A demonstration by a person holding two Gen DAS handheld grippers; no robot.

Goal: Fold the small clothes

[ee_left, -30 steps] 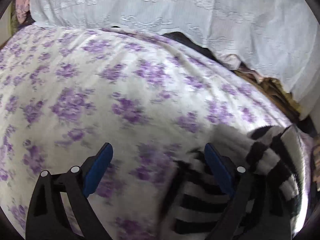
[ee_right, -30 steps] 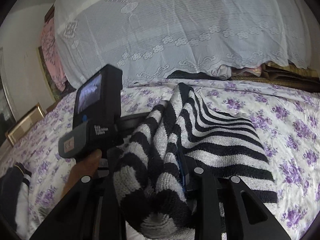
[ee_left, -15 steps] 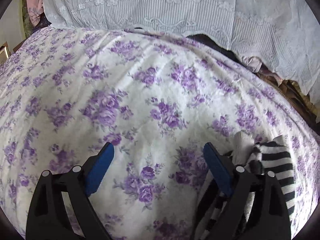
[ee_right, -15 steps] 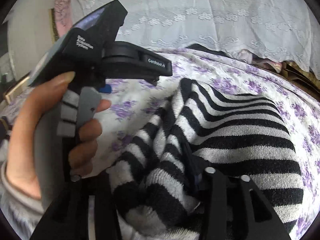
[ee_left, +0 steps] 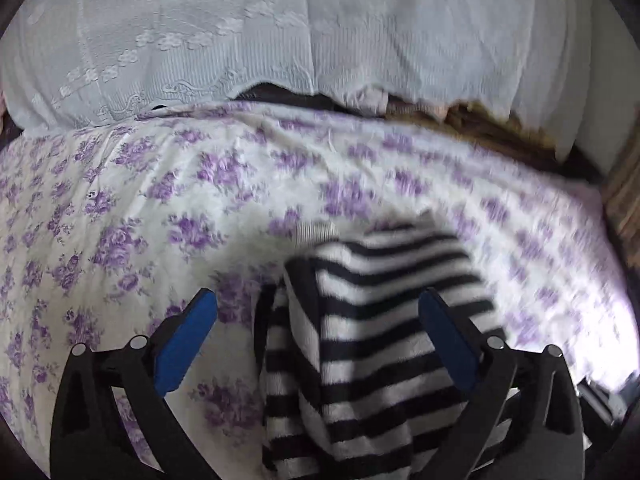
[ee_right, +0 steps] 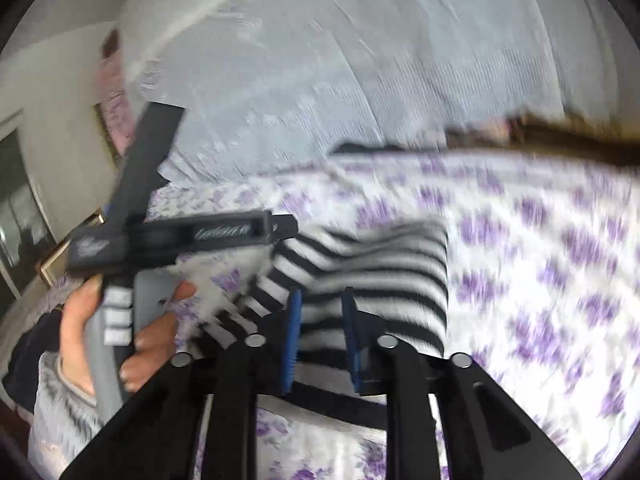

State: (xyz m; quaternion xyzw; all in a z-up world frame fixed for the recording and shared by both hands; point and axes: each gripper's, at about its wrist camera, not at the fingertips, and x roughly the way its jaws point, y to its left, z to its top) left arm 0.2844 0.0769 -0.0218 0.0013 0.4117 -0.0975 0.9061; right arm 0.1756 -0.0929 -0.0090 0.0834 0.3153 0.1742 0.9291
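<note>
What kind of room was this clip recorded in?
Most likely a bedroom at home. The striped knit garment lies on a bed sheet printed with purple flowers, and behind it a white lace cover is draped over a tall heap, perhaps stacked bedding.

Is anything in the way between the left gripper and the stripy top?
No, nothing visible is. The striped top lies on the flowery bedspread, right in the gap of the left gripper. Its blue fingers stand wide, jaws opening, not pressing the cloth.
</note>
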